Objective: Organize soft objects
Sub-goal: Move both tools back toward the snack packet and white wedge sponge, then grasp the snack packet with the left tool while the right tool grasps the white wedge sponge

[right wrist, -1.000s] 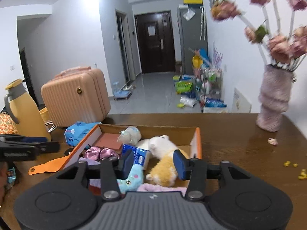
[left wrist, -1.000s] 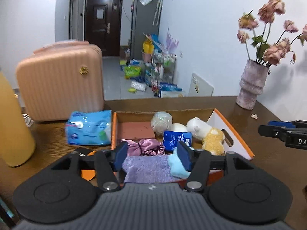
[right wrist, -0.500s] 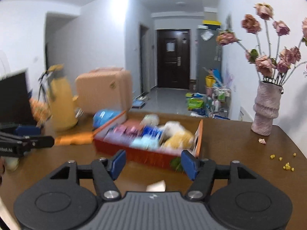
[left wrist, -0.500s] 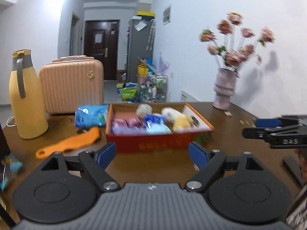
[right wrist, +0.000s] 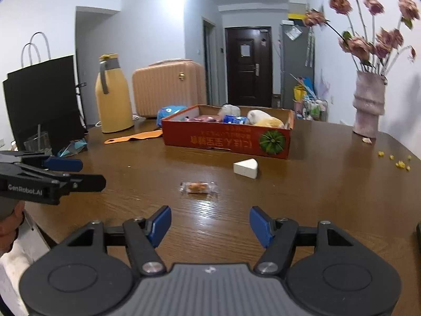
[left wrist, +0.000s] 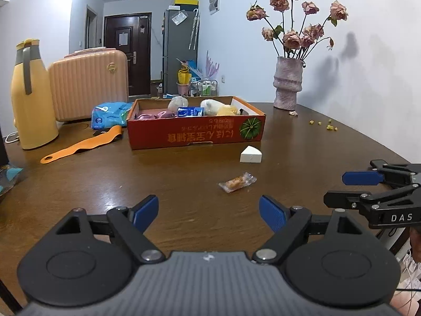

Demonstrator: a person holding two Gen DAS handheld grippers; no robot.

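While both grippers (left wrist: 208,212) (right wrist: 210,222) gape empty over the table (left wrist: 184,184), only the right view shows a black bag (right wrist: 42,100).

The glossy wood-grain bench (right wrist: 315,184) carries a matt printed cardboard box (right wrist: 226,138), a clear crinkly plastic wrapper (right wrist: 198,187) and a rough-textured vase (right wrist: 368,105).

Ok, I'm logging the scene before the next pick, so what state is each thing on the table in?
cardboard box: open-topped, upright, holding soft items.
white wedge sponge: loose on the table, outside the box.
wrapped snack: lying flat, wrapper sealed.
yellow jug: upright, lid on.
pink suitcase: closed, standing.
vase: upright, holding flowers.
left tool: open, empty.
right tool: open, empty.
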